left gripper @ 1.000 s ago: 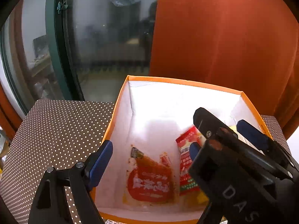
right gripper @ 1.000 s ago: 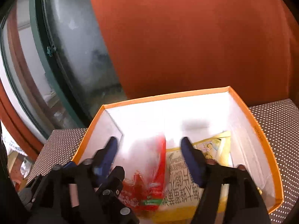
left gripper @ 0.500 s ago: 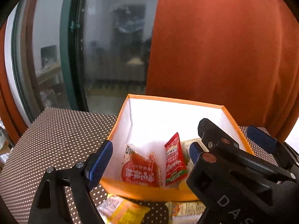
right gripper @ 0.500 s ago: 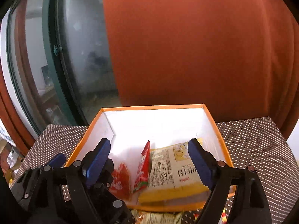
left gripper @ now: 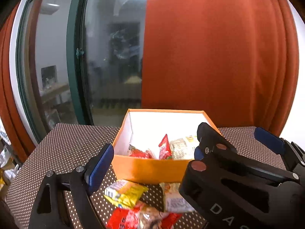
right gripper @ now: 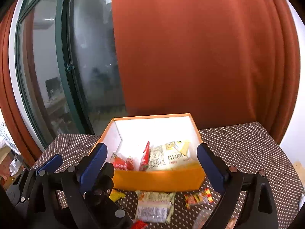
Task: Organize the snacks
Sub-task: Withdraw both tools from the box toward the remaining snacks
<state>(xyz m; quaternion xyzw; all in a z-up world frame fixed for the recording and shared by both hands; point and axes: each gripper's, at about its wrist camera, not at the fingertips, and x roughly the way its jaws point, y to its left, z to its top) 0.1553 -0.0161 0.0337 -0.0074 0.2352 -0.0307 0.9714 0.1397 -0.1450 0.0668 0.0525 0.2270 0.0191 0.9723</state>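
An orange box (left gripper: 152, 168) (right gripper: 158, 179) with a white inside stands on the dotted brown table (left gripper: 66, 143) (right gripper: 247, 152). In it lie a red sachet (left gripper: 164, 148) (right gripper: 145, 154), a flat red packet (right gripper: 120, 164) and a large pale printed packet (left gripper: 182, 147) (right gripper: 168, 157). Loose snacks lie in front of the box: a yellow packet (left gripper: 125, 192), a white packet (right gripper: 154, 207) and a red-yellow one (right gripper: 198, 198). My left gripper (left gripper: 150, 164) is open and empty, short of the box. My right gripper (right gripper: 152, 164) (left gripper: 228, 131) is beside it, jaws opening, nothing between them.
An orange curtain (left gripper: 219, 57) (right gripper: 200, 57) hangs right behind the table. A glass door with a dark green frame (left gripper: 76, 61) stands at the back left. The table's left edge drops off near clutter (left gripper: 5, 168) on the floor.
Both grippers have drawn back and up from inside the box to in front of it. The right jaws have widened and let the red sachet go. Loose snacks on the table have come into view.
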